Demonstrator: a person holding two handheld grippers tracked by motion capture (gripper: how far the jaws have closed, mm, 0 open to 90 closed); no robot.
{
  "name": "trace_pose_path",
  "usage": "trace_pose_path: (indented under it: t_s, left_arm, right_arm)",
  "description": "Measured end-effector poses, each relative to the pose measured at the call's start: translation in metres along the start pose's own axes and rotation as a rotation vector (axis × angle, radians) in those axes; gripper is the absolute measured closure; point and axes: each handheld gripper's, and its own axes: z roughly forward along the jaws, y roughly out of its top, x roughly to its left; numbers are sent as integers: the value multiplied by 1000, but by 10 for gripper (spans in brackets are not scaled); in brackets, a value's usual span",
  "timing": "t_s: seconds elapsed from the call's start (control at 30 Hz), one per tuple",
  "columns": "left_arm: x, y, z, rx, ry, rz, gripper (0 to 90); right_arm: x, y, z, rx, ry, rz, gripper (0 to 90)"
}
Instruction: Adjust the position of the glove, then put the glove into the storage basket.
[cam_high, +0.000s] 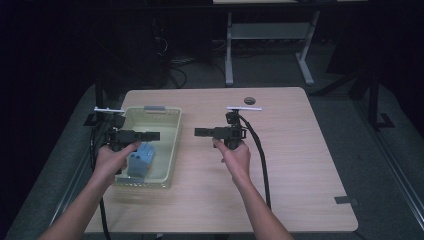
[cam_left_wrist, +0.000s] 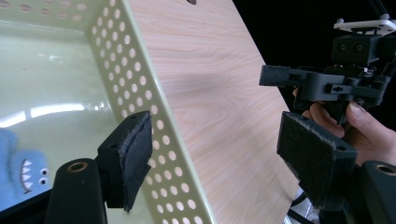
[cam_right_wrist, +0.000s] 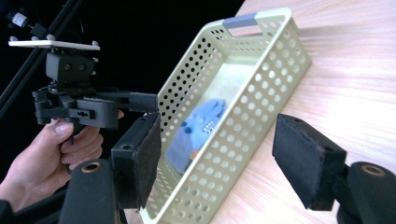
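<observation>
A pale green perforated basket (cam_high: 175, 148) stands on the left of the wooden table (cam_high: 295, 150). A blue plush toy with a toothy mouth (cam_high: 141, 160) lies in its near end. My left gripper (cam_high: 154, 135) hovers level over the basket, pointing right, jaws open and empty. My right gripper (cam_high: 199, 132) hovers over the table just right of the basket, pointing left at it, open and empty. In the left gripper view the basket wall (cam_left_wrist: 154, 116) runs between the open jaws, with the toy (cam_left_wrist: 21, 172) at lower left. The right gripper view has the basket (cam_right_wrist: 261, 60) and toy (cam_right_wrist: 201, 126) between its jaws.
A round cable hole (cam_high: 249, 100) sits near the table's far edge. A grey tape strip (cam_high: 346, 200) marks the near right corner. A white desk frame (cam_high: 270, 35) stands behind on the dark floor. Black cables trail from both grippers toward the person.
</observation>
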Motion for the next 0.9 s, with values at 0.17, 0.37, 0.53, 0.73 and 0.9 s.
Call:
trace_pose_path:
  t_s: [0.17, 0.37, 0.53, 0.73, 0.9]
  left_arm:
    - [-6, 1, 7, 9, -9, 6, 257]
    - [-12, 2, 13, 19, -21, 19, 256]
    - [-16, 4, 17, 21, -25, 22, 256]
    - [-19, 4, 22, 25, -25, 26, 257]
    - [-22, 2, 26, 23, -32, 30, 256]
  right_arm:
    - [-4, -1, -9, -8, -5, 3, 318]
    - [-11, -3, -20, -26, -11, 9, 317]
    - [-18, -5, -28, -26, -21, 18, 313]
    - [-22, -5, -38, -32, -34, 18, 309]
    - [-26, -7, -46, -42, -41, 26, 307]
